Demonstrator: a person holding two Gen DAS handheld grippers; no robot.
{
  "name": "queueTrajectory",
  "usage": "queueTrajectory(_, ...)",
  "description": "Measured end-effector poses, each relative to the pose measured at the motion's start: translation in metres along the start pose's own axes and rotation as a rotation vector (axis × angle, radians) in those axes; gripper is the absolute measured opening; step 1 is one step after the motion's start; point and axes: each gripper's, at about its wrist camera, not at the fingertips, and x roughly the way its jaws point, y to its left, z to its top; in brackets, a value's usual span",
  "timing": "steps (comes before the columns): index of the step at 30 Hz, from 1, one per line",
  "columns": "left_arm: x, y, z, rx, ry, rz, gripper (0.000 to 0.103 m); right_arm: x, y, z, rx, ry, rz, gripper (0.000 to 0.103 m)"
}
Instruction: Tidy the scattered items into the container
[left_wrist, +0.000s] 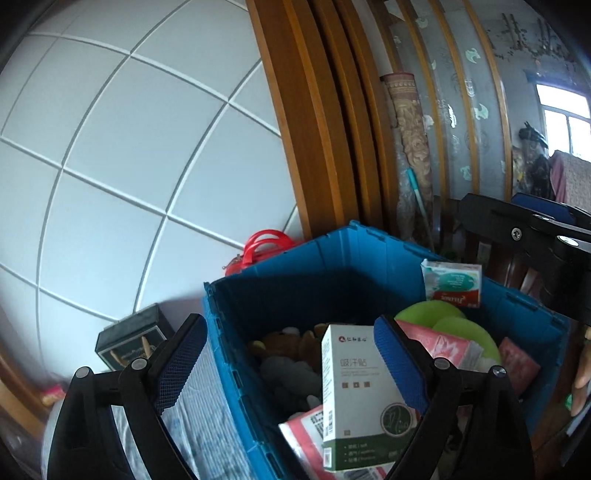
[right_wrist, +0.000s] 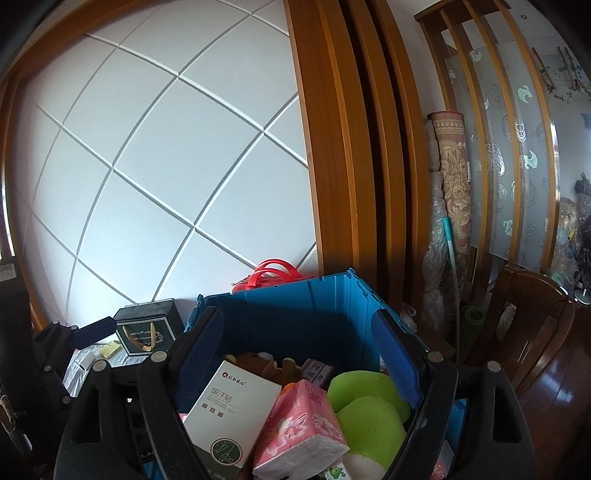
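I am looking down both claws into a blue plastic crate (right_wrist: 295, 314) that stands against a white tiled wall, beside a wooden door frame. My left claw (left_wrist: 291, 363) hangs over the crate's near left corner with its blue pads spread wide, holding nothing. Just past it a white and green box (left_wrist: 354, 402) with Chinese print lies tilted on top of the pile, leaning toward the near wall; I judge it rests where it dropped, propped by the things under it.

My right claw (right_wrist: 299, 362) hovers over the crate's middle, its fingers also spread apart and empty. In the left view a small tissue pack (left_wrist: 452, 284) appears beside the right claw's tip, near the far right rim. I cannot tell whether it sits on the rim or hangs in the air, but the right view shows nothing pinched.

The crate is well filled: a pink tissue pack (right_wrist: 306, 428) leans on the white box, a green plush toy (right_wrist: 369, 406) fills the right side, and a brown plush toy (right_wrist: 258, 363) lies toward the back.

Outside, by the crate's left wall, a dark gift bag (right_wrist: 147, 332) stands upright, with a red-handled bag (right_wrist: 273, 275) behind the crate. Those may be the items left to tidy.
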Motion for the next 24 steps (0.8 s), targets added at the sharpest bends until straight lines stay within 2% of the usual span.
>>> queueTrajectory(4, -0.010, 0.007, -0.010, -0.015, -0.004, 0.007, 0.093, -0.010, 0.001, -0.011, 0.019, -0.002, 0.021, 0.083)
queueTrajectory(17, -0.076, 0.049, -0.075, -0.062, -0.053, 0.042, 0.094, -0.094, 0.059, -0.079, -0.010, -0.094, 0.042, 0.084)
queueTrajectory(20, -0.098, 0.070, -0.092, -0.077, -0.058, 0.061, 0.101, -0.107, 0.088, -0.099, -0.022, -0.090, 0.060, 0.090)
queueTrajectory(24, -0.130, 0.108, -0.117, -0.108, -0.065, 0.107, 0.102, -0.116, 0.130, -0.117, -0.043, -0.075, 0.081, 0.090)
